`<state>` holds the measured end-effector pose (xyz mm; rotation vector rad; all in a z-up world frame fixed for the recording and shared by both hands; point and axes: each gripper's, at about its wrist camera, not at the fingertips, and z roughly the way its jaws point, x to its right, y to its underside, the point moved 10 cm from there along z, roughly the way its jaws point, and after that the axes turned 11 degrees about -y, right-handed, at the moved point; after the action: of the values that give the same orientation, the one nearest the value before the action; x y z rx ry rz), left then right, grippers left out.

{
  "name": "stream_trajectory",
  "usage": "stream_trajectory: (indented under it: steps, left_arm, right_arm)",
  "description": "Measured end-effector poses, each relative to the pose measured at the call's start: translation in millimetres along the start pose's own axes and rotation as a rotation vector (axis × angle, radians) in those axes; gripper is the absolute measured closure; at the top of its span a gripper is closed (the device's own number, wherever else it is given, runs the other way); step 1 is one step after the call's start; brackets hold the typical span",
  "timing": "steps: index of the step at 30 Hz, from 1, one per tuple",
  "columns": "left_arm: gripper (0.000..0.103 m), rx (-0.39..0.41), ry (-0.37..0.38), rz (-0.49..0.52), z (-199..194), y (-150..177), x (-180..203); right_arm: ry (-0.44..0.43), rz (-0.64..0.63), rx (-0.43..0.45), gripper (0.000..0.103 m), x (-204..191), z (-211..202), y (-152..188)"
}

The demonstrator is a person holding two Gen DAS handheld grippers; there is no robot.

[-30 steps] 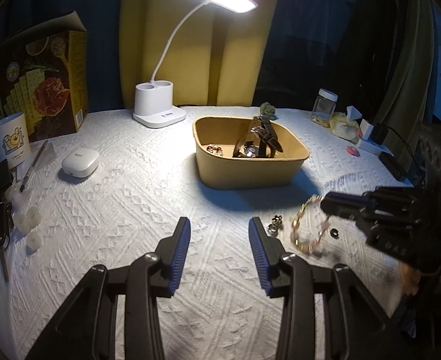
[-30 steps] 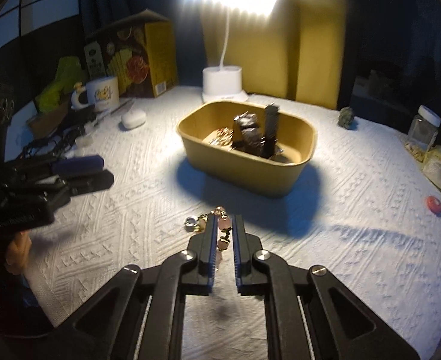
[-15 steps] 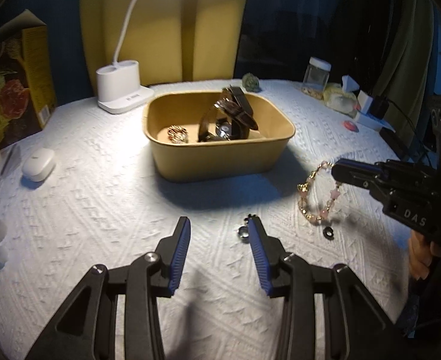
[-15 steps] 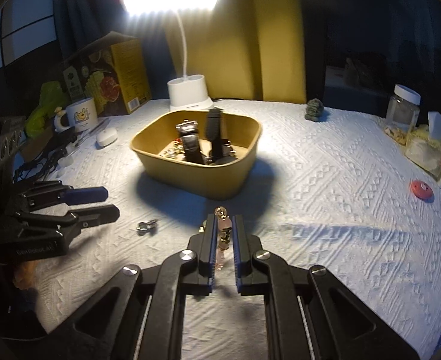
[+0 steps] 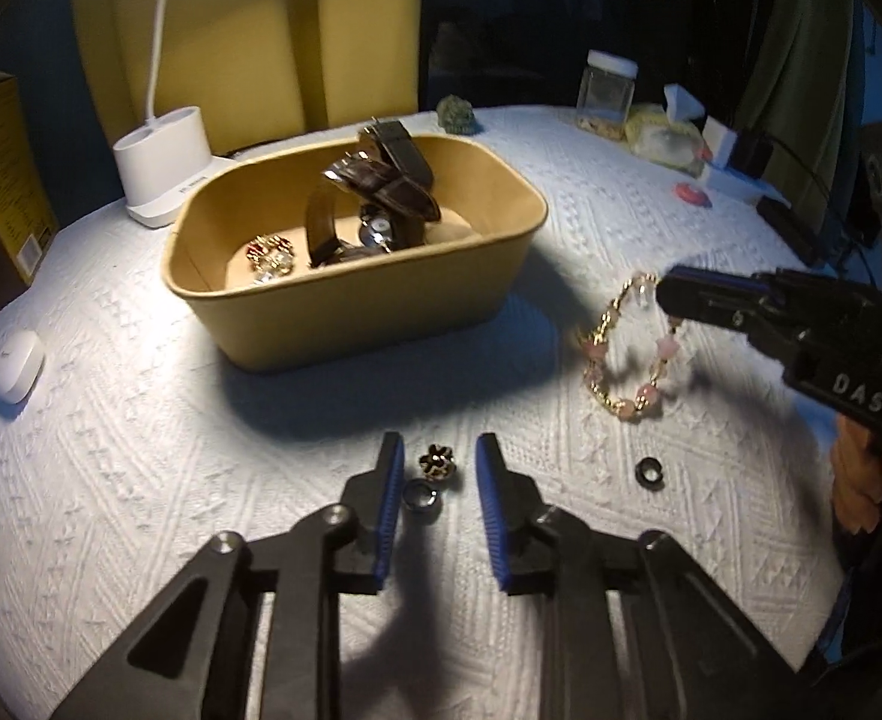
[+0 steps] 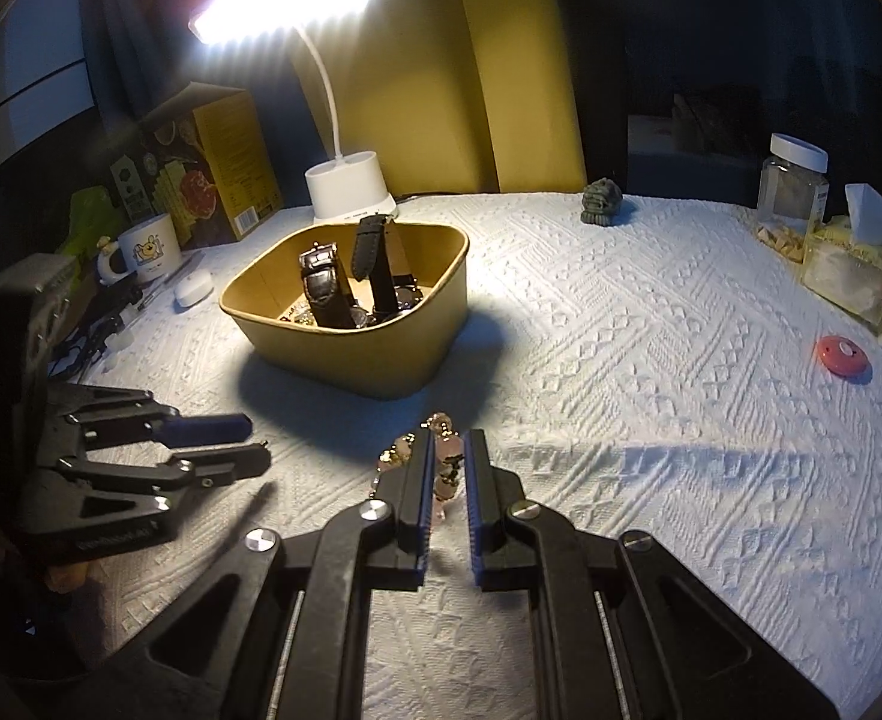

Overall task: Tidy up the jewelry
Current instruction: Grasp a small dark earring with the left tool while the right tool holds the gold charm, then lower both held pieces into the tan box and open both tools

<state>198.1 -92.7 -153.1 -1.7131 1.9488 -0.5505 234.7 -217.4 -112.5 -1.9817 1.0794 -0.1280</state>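
The pink-and-gold beaded bracelet hangs as a loop from the tips of the right gripper, clear of the white textured tabletop or just brushing it; I cannot tell which. In the right wrist view its beads sit between the two narrowed fingers, so that gripper is pinching the bracelet. It hangs just off the near right corner of the tan paper box, which stands toward the far middle of the tabletop and already holds leather-strapped watches and a small cluster of gold pieces.

The left gripper is spread, low over the near middle of the tabletop, its blue-padded fingers straddling a small gold flower-shaped piece and a dark ring that lie touching or nearly so. A second dark ring lies alone nearer the right edge, below the bracelet.

The step in hand looks like carrying the bracelet to the box. The next move calls for lifting it above the rim so the dangling loop does not catch, then letting go over the open floor beside the watches. The left fingers would need to close squarely on the flower piece, which is small and could slip out sideways
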Motion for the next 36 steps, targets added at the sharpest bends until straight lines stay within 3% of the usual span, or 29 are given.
stream_trajectory:
  steps: [3, 16, 26, 36]
  left_arm:
    - [0.091, -0.008, -0.012, 0.011, 3.3, 1.2, 0.7]
    - [0.091, 0.067, -0.033, 0.031, -28.9, -11.9, -0.9]
    - [0.091, 0.167, -0.053, 0.006, -69.0, -37.6, -26.5]
    - [0.091, 0.234, -0.069, -0.022, -80.8, -63.9, -53.6]
  right_arm:
    - [0.001, 0.003, 0.004, 0.094, 1.5, -2.0, 0.2]
    - [0.011, -0.024, 0.030, 0.094, -8.8, -15.5, -14.9]
    - [0.026, -0.077, 0.077, 0.094, -27.4, -31.9, -48.2]
    - [0.033, -0.121, 0.108, 0.094, -38.9, -30.4, -87.8]
